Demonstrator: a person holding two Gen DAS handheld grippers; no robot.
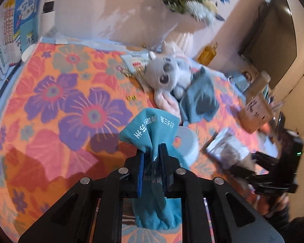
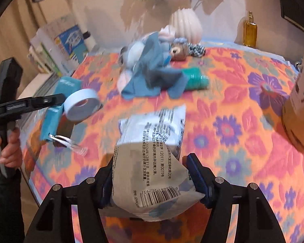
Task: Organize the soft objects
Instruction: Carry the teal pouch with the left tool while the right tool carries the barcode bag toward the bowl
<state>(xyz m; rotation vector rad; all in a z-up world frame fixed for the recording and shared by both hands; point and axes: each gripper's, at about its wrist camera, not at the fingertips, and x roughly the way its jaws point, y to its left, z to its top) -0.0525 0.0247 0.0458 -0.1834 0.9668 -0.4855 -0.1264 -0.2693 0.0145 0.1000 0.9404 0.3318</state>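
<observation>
Left gripper (image 1: 152, 154) clamps a teal printed cloth (image 1: 152, 129), raised over the orange floral tablecloth (image 1: 56, 101). Right gripper (image 2: 150, 170) pinches a white printed soft packet (image 2: 152, 141) above it. At 12 o'clock: grey plush toy (image 1: 164, 75), blue-grey rag (image 1: 200, 99), white ribbed vase (image 2: 186, 26). Flowers blurred, cropped; packet print illegible.

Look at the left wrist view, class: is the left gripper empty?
No. The left gripper has its fingers closed on a teal cloth with white lettering, which hangs above the floral tablecloth.
</observation>
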